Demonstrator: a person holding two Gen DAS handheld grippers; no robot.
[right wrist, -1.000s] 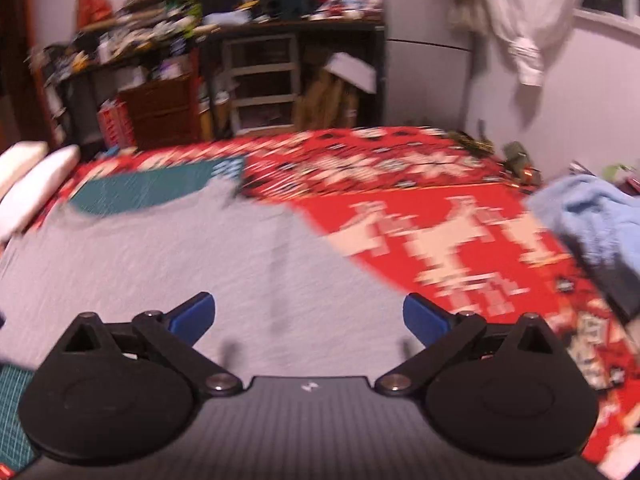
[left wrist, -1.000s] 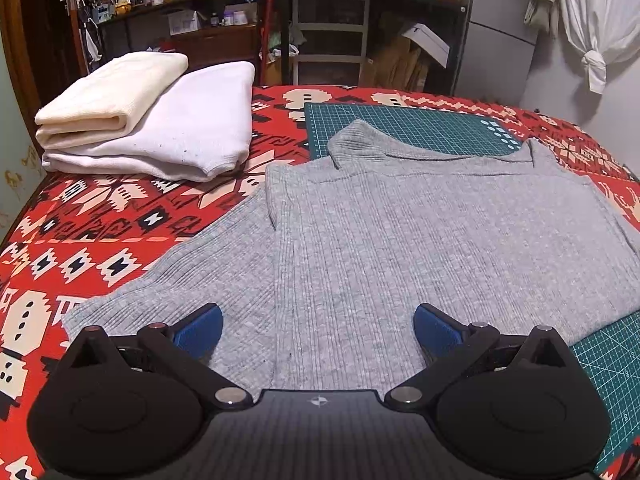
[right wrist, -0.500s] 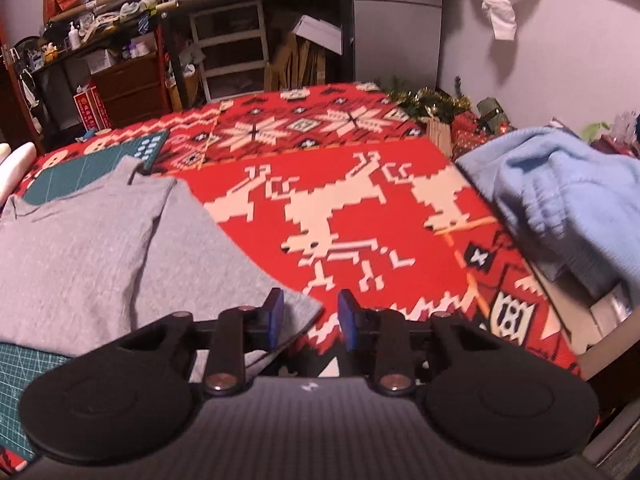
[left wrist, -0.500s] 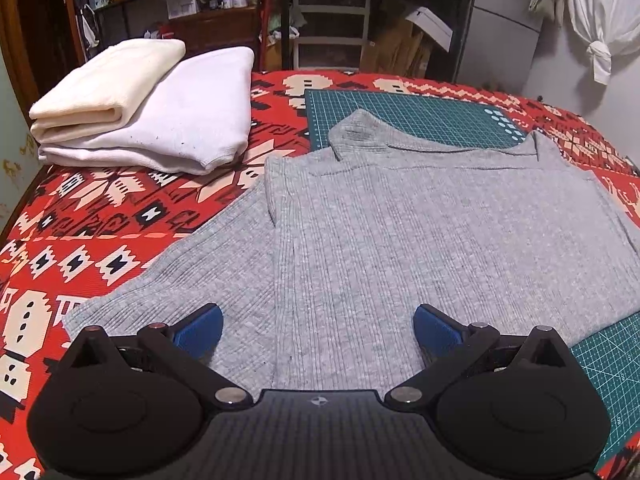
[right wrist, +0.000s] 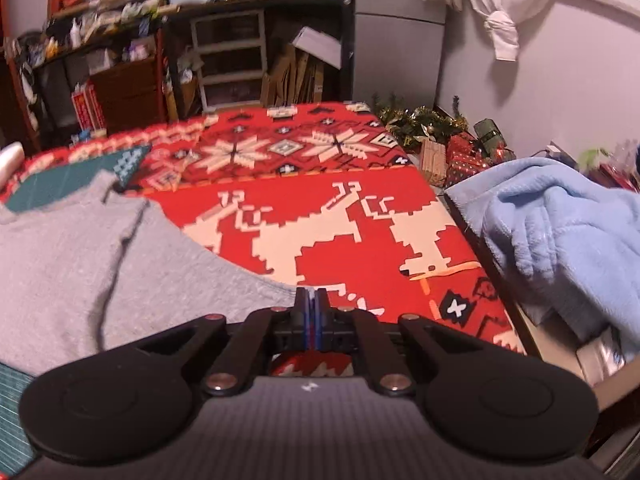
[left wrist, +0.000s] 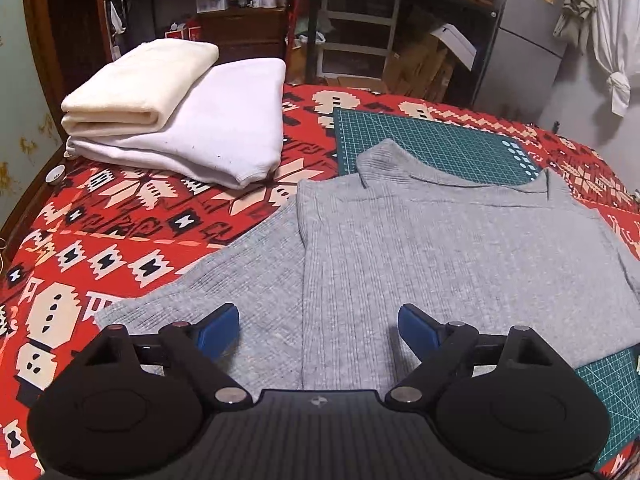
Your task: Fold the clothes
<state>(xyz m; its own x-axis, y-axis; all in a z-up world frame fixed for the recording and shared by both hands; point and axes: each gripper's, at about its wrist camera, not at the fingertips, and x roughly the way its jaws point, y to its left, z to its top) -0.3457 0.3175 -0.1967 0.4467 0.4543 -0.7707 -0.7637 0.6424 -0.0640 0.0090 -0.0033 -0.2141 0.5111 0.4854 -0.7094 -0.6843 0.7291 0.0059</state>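
A grey ribbed sweater (left wrist: pixel 440 240) lies flat on the red patterned cover (left wrist: pixel 120 232), its collar on a green cutting mat (left wrist: pixel 432 144). My left gripper (left wrist: pixel 319 326) hovers low over the near hem where the left sleeve meets the body. Its jaws are wide and closing, with the fabric lying under them and not pinched. In the right wrist view the sweater (right wrist: pixel 120 264) tapers to its right sleeve end. There my right gripper (right wrist: pixel 311 300) has its blue pads pressed together on the tip of the cloth.
Two folded white garments (left wrist: pixel 192 128) are stacked at the far left of the cover. A light blue fleece blanket (right wrist: pixel 560 232) is heaped past the right edge. Cluttered shelves, drawers and a grey cabinet stand beyond the far edge.
My right gripper swung right along the sweater to the sleeve end and its jaws went from wide apart to shut. The left gripper stayed in place and its jaws narrowed slightly.
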